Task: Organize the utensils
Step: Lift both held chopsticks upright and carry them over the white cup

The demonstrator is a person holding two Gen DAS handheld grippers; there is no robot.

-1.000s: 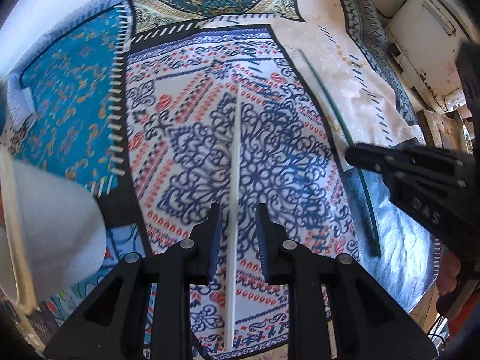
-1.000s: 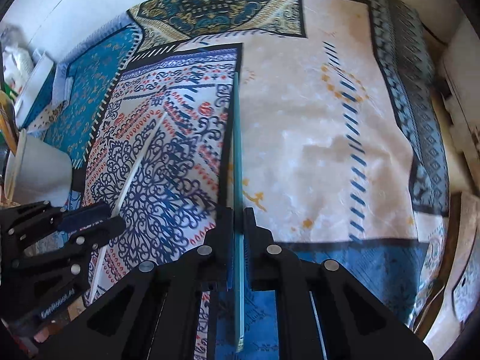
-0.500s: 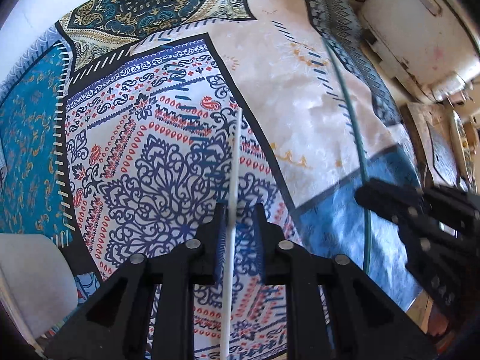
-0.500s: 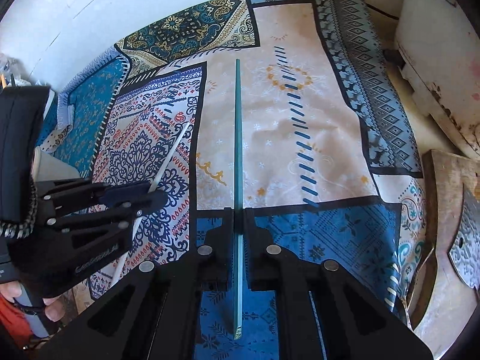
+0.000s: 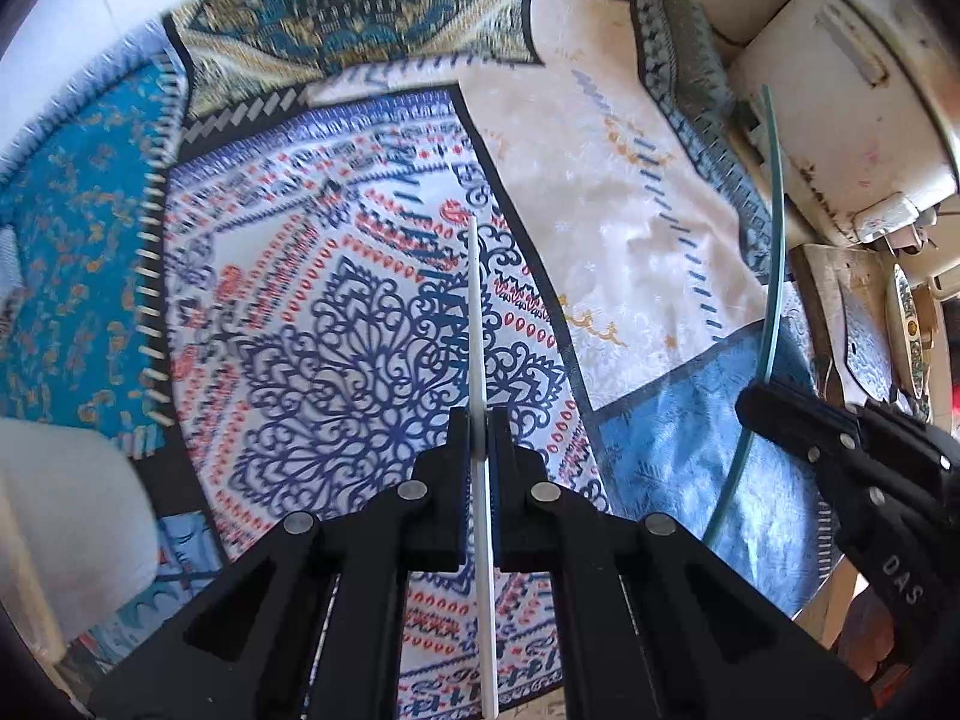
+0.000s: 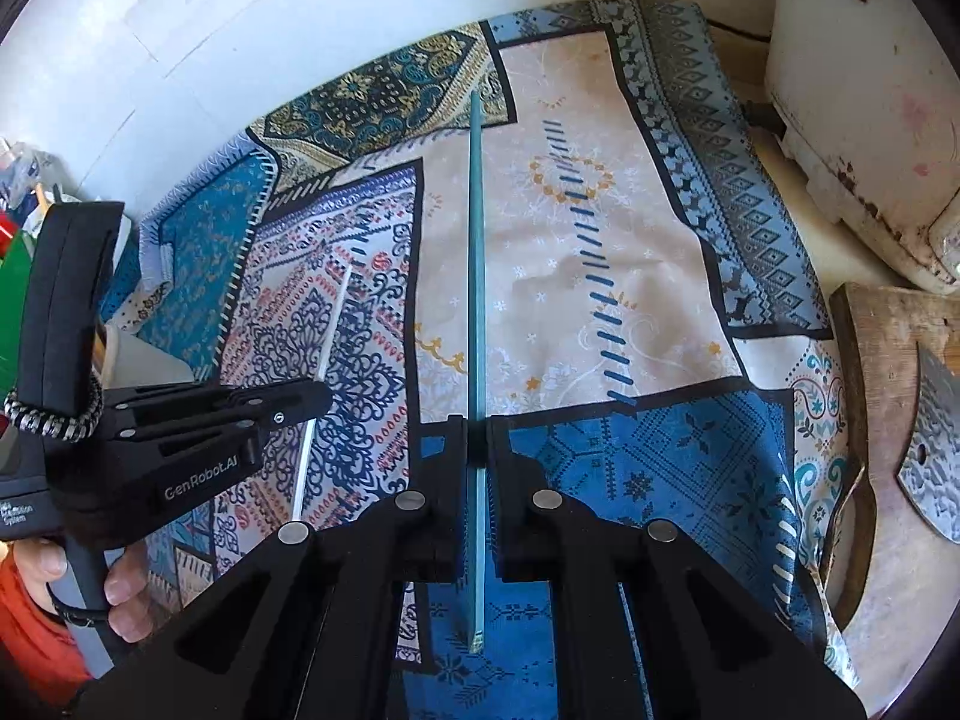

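Patterned cloth below; left hand-held gripper just closed on white chopstick, right hand-held gripper clamps teal chopstick; white cup's contents hidden.

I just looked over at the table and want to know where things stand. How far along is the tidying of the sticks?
Nothing looks put away yet. In hand: the left gripper is shut on the white stick, the right gripper on the green stick. Left: both still need setting down, perhaps in the white cup.
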